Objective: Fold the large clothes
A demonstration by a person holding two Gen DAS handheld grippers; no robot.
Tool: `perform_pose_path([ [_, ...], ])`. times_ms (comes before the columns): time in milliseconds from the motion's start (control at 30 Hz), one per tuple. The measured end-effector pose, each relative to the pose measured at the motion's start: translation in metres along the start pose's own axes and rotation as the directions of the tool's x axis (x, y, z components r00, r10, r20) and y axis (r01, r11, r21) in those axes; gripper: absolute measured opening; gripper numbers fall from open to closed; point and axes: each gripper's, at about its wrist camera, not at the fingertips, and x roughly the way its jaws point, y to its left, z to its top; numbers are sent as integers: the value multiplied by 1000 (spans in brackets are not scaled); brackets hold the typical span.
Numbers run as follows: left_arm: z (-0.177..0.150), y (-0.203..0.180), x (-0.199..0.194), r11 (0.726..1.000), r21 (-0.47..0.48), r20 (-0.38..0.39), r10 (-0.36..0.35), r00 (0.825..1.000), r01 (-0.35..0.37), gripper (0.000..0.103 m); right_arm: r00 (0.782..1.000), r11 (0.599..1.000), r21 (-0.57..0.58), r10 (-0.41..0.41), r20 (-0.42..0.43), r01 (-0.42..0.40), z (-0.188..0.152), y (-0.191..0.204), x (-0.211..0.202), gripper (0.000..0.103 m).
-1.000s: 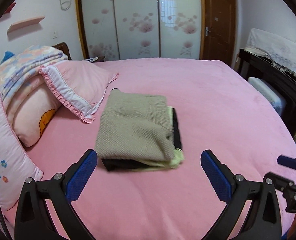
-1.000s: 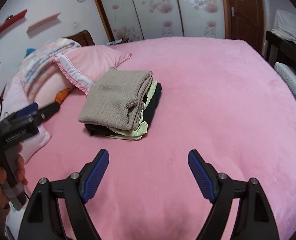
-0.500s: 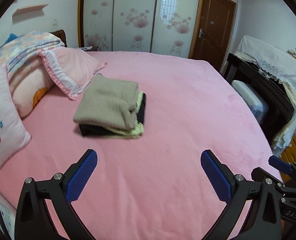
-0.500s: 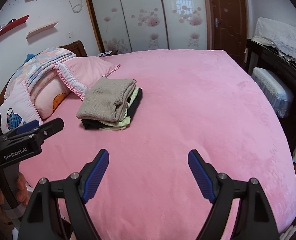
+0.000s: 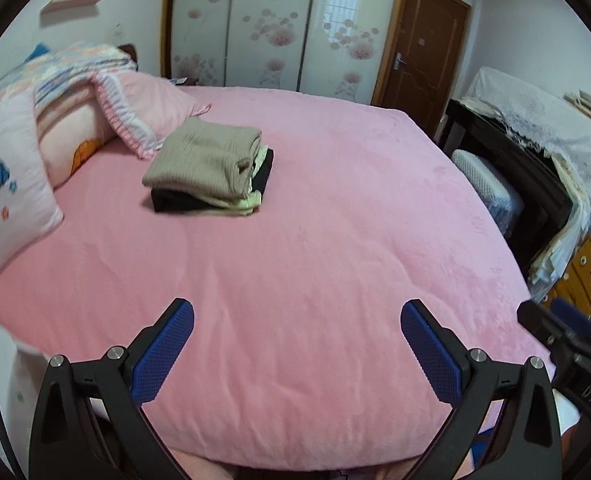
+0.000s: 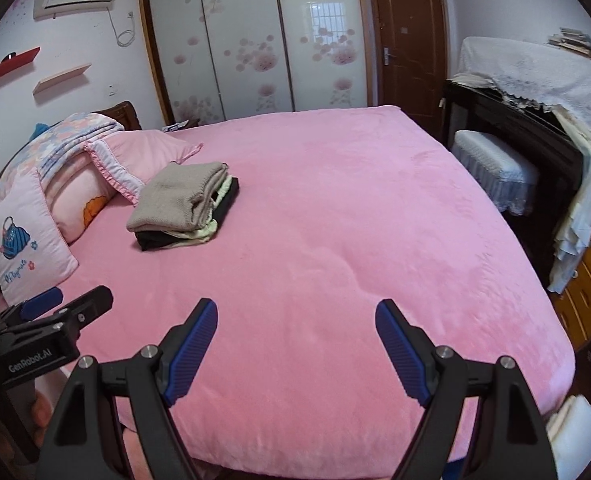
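The left gripper [image 5: 297, 344] was held with its jaws spread wide and nothing between them. Its two black fingers angled outward in a V, each ending in a blue textured pad [image 5: 163, 354]. It pointed forward and downward. The right gripper [image 6: 296, 344] was in the same pose, its jaws wide apart and empty, blue ribbed pads [image 6: 191, 350] facing each other across the gap, also tilted downward. The two grippers sat side by side, near each other, each showing at the edge of the other's camera view. Below the left gripper's body, part of a hand [image 6: 39, 414] showed around its handle.
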Motion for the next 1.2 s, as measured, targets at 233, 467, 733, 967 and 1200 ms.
perform_pose_path([
  [233, -25, 0, -11, 999, -52, 10, 13, 1000, -12, 103, 1000, 1000, 24, 14, 2, -14, -25, -6, -12, 82],
  [467, -32, -11, -20, 999, 8, 30, 43, 999, -43, 103, 1000, 1000, -26, -10, 19, 10, -32, 6, -12, 82],
  [733, -34, -14, -21, 998, 33, 30, 61, 998, -62, 103, 999, 998, -53, -21, 33, 22, -34, 13, -12, 82],
  [967, -35, -16, -20, 996, 44, 25, 71, 997, -72, 103, 1000, 999, -48, -19, 19, 20, -34, 13, -9, 82],
  [1200, -37, -14, -19, 996, 48, 23, 77, 997, -78, 103, 999, 997, -62, -38, 23, 40, -35, 15, -9, 82],
])
